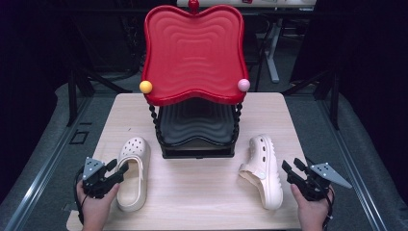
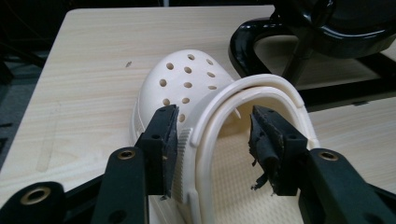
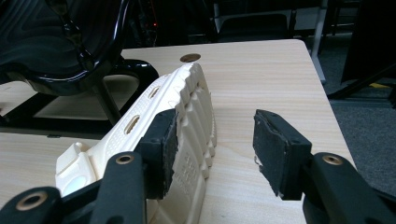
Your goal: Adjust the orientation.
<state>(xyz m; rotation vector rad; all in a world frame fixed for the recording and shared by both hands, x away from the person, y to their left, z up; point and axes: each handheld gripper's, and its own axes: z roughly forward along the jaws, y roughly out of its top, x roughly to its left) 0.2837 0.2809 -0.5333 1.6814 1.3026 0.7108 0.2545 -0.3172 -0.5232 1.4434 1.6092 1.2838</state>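
Two cream clogs lie on the wooden table. The left clog stands upright with its toe pointing away. My left gripper is open, with its jaws on either side of the clog's heel strap and side wall. The right clog lies on its side, ridged sole turned toward my right gripper. That gripper is open; one jaw sits close against the sole and the other hangs over bare table.
A two-tier rack stands at the middle back of the table, a red tray on top and a black tray below. A yellow ball and a pink ball cap its posts. The rack's black base lies just beyond the left clog.
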